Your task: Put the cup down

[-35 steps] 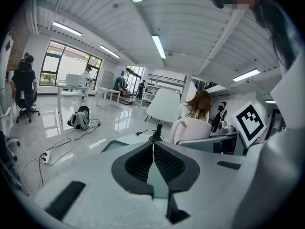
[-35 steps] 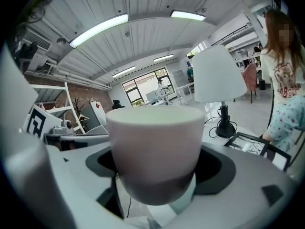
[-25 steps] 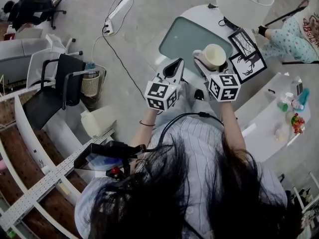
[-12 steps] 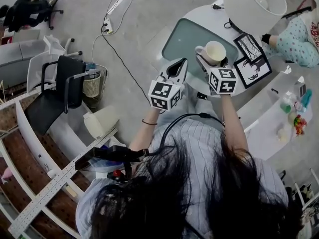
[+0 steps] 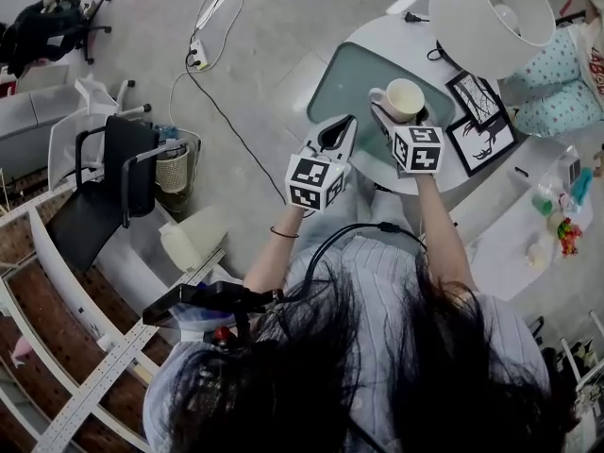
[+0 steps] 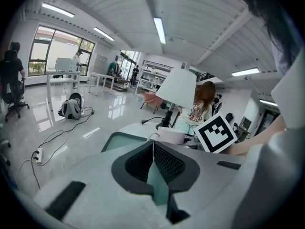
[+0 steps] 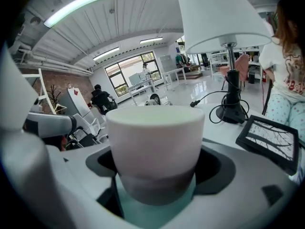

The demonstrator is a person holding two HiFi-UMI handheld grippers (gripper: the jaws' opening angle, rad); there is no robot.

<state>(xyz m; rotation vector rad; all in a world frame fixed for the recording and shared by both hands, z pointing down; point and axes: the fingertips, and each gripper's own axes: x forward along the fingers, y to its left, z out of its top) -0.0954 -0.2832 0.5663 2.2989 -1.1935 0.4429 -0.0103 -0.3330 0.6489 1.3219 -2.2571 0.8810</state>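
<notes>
A cream cup (image 5: 404, 99) with a handle sits between the jaws of my right gripper (image 5: 393, 119), which is shut on it. It is held upright over the near edge of the round white table (image 5: 377, 31) with a green glass top. In the right gripper view the cup (image 7: 155, 142) fills the middle, with the right gripper (image 7: 155, 190) closed on its lower body; whether its base touches the glass I cannot tell. My left gripper (image 5: 334, 132) is shut and empty, just left of the cup. In the left gripper view the left gripper (image 6: 153, 163) has its jaws pressed together, the cup (image 6: 170, 135) beyond.
A white lamp (image 5: 491, 17) and two black picture frames (image 5: 481, 130) stand on the table right of the cup. A seated person (image 5: 557, 74) is behind them. An office chair (image 5: 113, 173), a wastebasket (image 5: 172, 159) and a floor cable (image 5: 198, 55) lie to the left.
Both grippers have moved slightly forward toward the table with the cup still in the right one. The left gripper stays shut and empty.
</notes>
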